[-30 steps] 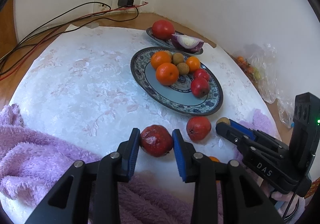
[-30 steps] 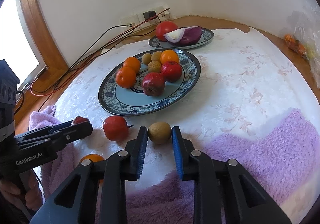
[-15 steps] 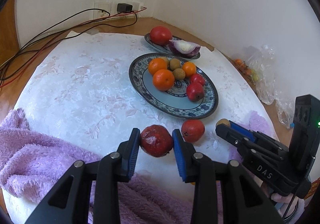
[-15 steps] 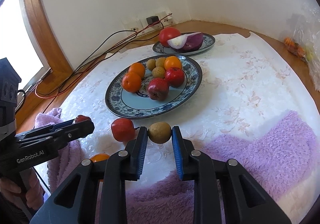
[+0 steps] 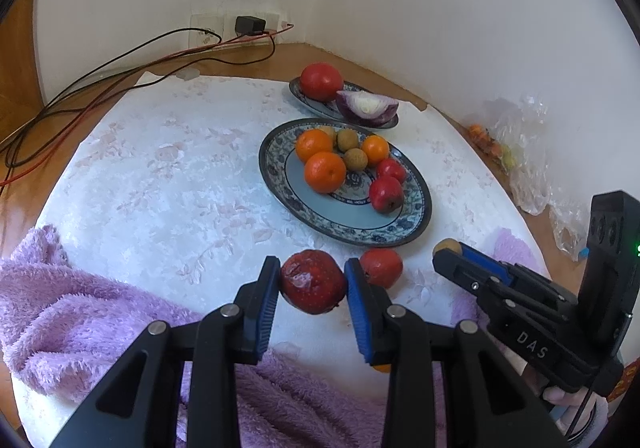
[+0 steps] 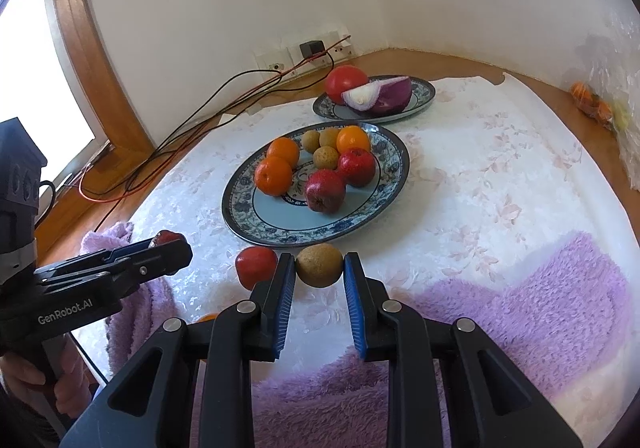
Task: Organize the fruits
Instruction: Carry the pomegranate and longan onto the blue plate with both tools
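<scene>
My left gripper (image 5: 313,284) is shut on a dark red pomegranate (image 5: 313,281), held above the white tablecloth. My right gripper (image 6: 319,268) is shut on a small brown fruit (image 6: 319,265), also lifted. Ahead lies the blue patterned plate (image 5: 416,224) with oranges (image 5: 325,171), brown fruits and two red fruits (image 5: 385,194). A red fruit (image 5: 381,266) rests on the cloth just in front of the plate. An orange (image 6: 208,317) lies low on the cloth, mostly hidden behind my fingers. The right gripper shows at the right edge of the left wrist view (image 5: 448,252).
A smaller plate (image 6: 424,92) at the back holds a tomato (image 6: 345,82) and half a red onion (image 6: 384,93). A purple towel (image 6: 520,312) covers the near cloth. Cables (image 5: 120,68) run to a wall socket. A plastic bag (image 5: 520,152) of fruit lies at the right.
Both grippers have lifted slightly with their fruits, which were near the cloth before. The plates appear a little farther away.
</scene>
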`<act>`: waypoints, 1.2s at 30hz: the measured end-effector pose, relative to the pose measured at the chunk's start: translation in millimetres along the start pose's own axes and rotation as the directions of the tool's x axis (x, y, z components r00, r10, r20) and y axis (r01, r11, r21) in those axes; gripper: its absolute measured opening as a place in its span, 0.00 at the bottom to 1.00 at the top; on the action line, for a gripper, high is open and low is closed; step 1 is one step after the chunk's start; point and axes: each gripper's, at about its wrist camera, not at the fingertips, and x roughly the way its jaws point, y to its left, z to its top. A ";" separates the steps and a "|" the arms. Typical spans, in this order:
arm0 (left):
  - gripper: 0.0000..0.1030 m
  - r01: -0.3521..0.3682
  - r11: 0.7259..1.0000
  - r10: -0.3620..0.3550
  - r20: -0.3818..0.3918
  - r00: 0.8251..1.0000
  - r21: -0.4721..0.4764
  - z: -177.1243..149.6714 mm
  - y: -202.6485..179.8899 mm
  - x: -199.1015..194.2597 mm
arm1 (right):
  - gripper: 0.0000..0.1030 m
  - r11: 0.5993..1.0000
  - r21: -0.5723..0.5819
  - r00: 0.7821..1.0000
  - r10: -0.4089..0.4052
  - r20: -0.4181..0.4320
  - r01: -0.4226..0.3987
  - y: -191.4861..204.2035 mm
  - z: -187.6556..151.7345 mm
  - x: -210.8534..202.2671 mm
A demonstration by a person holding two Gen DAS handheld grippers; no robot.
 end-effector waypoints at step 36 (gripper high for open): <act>0.34 0.016 0.999 -0.017 0.020 1.000 0.049 47.2 -17.1 29.8 | 0.25 1.000 -0.009 1.000 -0.010 0.018 0.010 -18.5 47.1 16.2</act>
